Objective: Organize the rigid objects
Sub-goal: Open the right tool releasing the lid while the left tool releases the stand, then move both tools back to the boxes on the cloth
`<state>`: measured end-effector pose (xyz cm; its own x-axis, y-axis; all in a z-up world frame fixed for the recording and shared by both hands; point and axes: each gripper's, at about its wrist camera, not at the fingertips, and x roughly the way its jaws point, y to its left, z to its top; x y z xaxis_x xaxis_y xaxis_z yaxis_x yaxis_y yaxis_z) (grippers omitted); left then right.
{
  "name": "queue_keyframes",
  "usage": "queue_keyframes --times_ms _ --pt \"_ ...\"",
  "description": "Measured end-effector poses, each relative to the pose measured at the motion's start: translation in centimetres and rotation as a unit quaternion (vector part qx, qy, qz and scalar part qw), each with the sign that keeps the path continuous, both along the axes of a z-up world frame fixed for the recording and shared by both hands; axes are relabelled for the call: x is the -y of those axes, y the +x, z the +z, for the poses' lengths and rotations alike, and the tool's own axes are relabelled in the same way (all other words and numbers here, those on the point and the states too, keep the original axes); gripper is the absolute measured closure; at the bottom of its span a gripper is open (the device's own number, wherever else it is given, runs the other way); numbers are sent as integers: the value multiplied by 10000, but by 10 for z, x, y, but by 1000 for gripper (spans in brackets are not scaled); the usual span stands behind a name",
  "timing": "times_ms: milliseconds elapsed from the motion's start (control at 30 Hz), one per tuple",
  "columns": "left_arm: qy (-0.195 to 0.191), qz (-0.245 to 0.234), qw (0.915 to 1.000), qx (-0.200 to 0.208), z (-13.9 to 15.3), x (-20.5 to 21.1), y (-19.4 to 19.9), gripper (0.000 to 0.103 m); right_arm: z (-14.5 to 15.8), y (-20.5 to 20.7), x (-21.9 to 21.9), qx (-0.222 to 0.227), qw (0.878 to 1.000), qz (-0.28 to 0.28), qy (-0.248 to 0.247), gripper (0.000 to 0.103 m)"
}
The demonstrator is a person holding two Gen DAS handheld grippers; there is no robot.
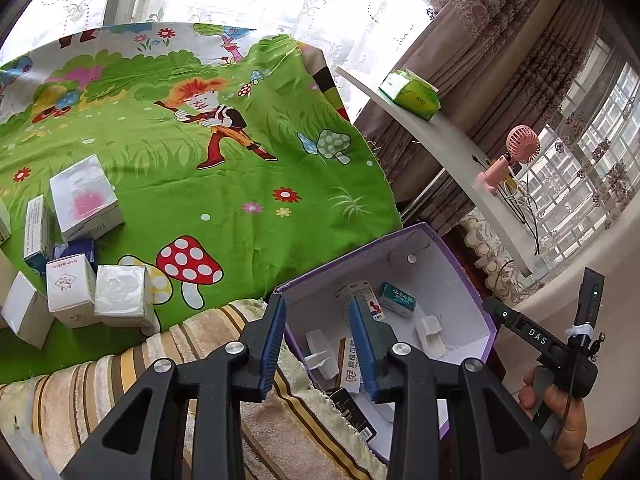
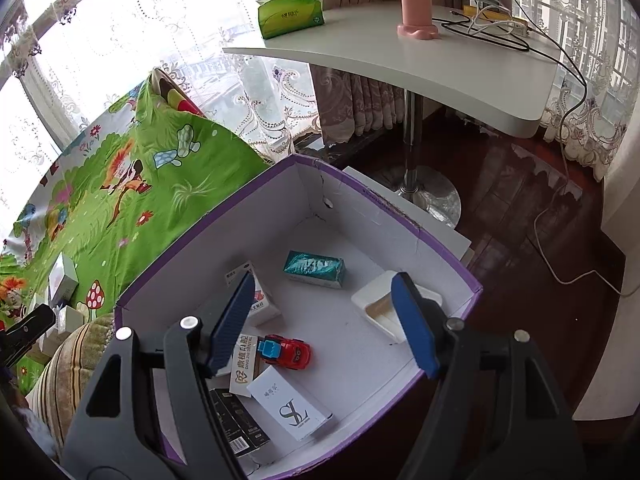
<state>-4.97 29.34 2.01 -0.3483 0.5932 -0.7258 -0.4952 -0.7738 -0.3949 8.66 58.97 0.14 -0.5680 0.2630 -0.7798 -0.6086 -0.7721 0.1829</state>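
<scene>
Left wrist view: my left gripper (image 1: 320, 344), jaws spread empty, is hovering over purple box (image 1: 460, 264); remaining white cartons (image 1: 120, 296) lying far left.

Right gripper (image 2: 324, 320), jaws spread empty, is hanging above the box.

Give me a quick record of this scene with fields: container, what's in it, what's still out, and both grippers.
container: purple box, open top, white inside
contents: toy car, teal carton, white tray, black box, several white cartons
still out: white boxes clustered on green cloth
left gripper: open, empty, over box edge
right gripper: open, empty, over box
background: white table with pink fan, tissue pack
</scene>
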Motion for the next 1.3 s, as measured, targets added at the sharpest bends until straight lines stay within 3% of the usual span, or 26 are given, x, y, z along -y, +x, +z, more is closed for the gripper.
queue_keyframes --times_ms 367,733,1000,1300 --pt "122 115 9998 62 1 9 -2 59 5 -4 8 -40 9999 112 -14 27" --pt "263 545 9981 101 6 41 -9 48 13 -25 47 1 9980 628 81 24" --pt "169 1111 9937 -6 12 83 -20 33 17 -43 85 34 9935 1127 146 19" --pt "-46 1870 9823 -115 14 150 -35 21 18 -64 123 64 9870 1598 181 17"
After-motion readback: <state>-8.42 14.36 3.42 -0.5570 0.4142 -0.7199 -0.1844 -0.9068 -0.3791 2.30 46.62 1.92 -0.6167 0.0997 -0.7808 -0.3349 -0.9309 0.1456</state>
